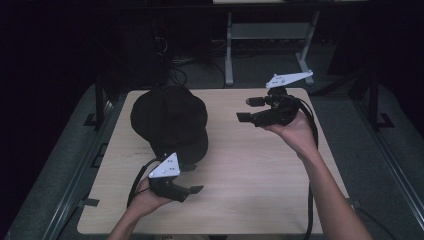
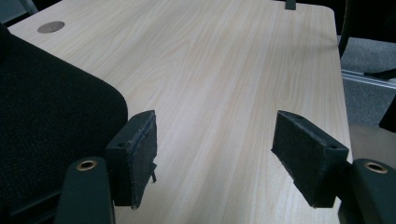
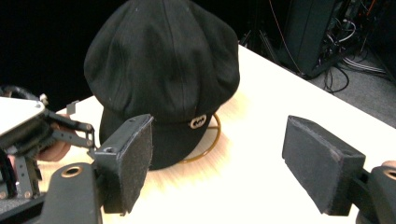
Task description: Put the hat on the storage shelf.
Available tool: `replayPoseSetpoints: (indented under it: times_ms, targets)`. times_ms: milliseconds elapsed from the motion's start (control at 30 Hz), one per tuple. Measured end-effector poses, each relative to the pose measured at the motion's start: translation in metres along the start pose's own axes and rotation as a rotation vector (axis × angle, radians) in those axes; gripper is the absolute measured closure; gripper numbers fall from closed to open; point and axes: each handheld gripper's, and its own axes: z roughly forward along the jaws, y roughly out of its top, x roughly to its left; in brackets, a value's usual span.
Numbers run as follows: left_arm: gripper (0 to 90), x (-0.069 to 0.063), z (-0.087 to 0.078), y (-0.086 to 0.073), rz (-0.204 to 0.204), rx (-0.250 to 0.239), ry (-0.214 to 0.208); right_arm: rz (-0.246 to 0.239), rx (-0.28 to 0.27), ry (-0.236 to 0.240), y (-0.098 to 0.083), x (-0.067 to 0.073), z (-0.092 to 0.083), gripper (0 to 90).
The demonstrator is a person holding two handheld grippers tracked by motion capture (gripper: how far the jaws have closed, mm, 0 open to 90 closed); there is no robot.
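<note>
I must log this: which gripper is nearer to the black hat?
Left. The left gripper is just by the black hat, at its near edge; the right gripper hangs apart, across bare table.

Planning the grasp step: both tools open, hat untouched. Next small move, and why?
Probably ease the left tool toward the black hat. Its open jaws sit right beside the brim and hold nothing, while the right tool, also open, hovers well off to the hat's side over the table.
</note>
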Motion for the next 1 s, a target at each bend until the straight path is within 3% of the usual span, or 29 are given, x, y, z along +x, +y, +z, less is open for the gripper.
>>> replayPoseSetpoints:
  times_ms: [500, 1000]
  targets:
    - [28.5, -0.001, 0.002, 0.0, -0.007, -0.002, -0.003, 0.039, 0.023, -0.026, -0.038, -0.001, -0.015, 17.6]
    - [26.8, -0.001, 0.002, 0.001, -0.012, -0.007, -0.004, 0.066, 0.029, -0.043, -0.075, 0.0, -0.031, 17.6]
